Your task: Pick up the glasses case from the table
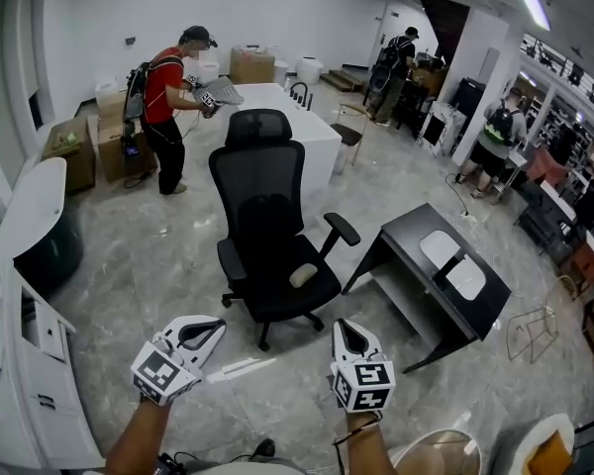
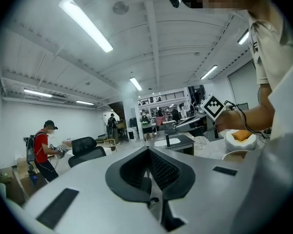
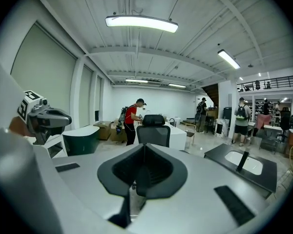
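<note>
Both grippers sit on the near side of the black office chair [image 1: 267, 226], above the marble floor [image 1: 158, 255]: left gripper [image 1: 216, 325] toward the chair's near-left, right gripper [image 1: 344, 327] toward its near-right, well apart from each other. Left fingers [image 2: 132, 172] are closed together with nothing between them. Right fingers [image 3: 161, 172] are the same, closed and empty. Only print in view is the black-and-white square marker pattern on each gripper's cube; no legible text. Glasses case: can't pick it out for certain. Candidates are a small pale oblong item [image 1: 303, 275] lying on the chair's seat, right side, and two white rounded shapes [image 1: 441, 249] [image 1: 466, 279] lying on the black table [image 1: 406, 240] just right of the chair; too small to tell which, if any. A thin black upright piece stands by the white shapes in the right gripper view. Neither gripper touches the chair, the black table or any of those items. Beyond the chair stands a white table [image 1: 297, 132]; a person in a red shirt [image 1: 163, 92] stands at it, left of the chair, hands on something at the table edge. Cardboard boxes [image 1: 114, 137] stand further left of the chair, by the wall.
</note>
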`<action>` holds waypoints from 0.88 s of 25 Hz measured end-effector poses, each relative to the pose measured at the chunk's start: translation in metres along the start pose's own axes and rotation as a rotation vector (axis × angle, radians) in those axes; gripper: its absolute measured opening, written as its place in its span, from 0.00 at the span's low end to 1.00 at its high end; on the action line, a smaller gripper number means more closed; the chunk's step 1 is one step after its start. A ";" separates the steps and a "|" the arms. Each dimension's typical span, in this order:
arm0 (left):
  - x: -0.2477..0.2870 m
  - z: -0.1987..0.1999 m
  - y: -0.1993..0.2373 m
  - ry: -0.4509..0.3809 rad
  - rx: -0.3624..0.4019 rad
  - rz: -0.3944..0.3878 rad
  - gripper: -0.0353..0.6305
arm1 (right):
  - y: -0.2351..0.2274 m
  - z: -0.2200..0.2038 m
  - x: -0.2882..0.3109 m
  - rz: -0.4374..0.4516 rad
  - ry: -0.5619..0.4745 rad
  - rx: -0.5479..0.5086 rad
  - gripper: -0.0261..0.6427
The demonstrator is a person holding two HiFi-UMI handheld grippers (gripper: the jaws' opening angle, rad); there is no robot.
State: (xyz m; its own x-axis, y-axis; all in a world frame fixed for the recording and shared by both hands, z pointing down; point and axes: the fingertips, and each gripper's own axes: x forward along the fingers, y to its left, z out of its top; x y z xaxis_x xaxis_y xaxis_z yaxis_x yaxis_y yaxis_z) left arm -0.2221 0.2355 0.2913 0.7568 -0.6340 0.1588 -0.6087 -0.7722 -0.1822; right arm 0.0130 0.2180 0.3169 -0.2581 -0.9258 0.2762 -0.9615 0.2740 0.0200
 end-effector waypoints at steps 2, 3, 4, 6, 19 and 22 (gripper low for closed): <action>0.011 0.002 -0.002 0.011 0.003 0.012 0.07 | -0.014 -0.003 0.005 0.012 0.001 0.007 0.08; 0.016 0.003 -0.002 0.015 0.005 0.017 0.07 | -0.020 -0.004 0.007 0.017 0.002 0.011 0.08; 0.022 0.004 -0.003 0.020 0.007 0.020 0.07 | -0.027 -0.006 0.010 0.021 0.002 0.015 0.08; 0.034 0.006 -0.006 0.027 0.010 0.023 0.07 | -0.039 -0.009 0.014 0.027 0.001 0.024 0.08; 0.105 0.016 -0.016 0.035 0.022 -0.044 0.07 | -0.107 -0.018 0.020 -0.026 0.004 0.072 0.08; 0.123 0.011 -0.011 0.034 0.018 -0.077 0.07 | -0.114 -0.024 0.027 -0.047 0.019 0.082 0.08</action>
State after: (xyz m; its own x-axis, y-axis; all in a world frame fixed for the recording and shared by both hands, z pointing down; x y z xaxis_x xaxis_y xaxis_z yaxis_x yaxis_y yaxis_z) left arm -0.1199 0.1668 0.3025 0.7928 -0.5737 0.2057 -0.5441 -0.8184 -0.1851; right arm 0.1181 0.1681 0.3449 -0.2119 -0.9318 0.2946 -0.9771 0.2077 -0.0457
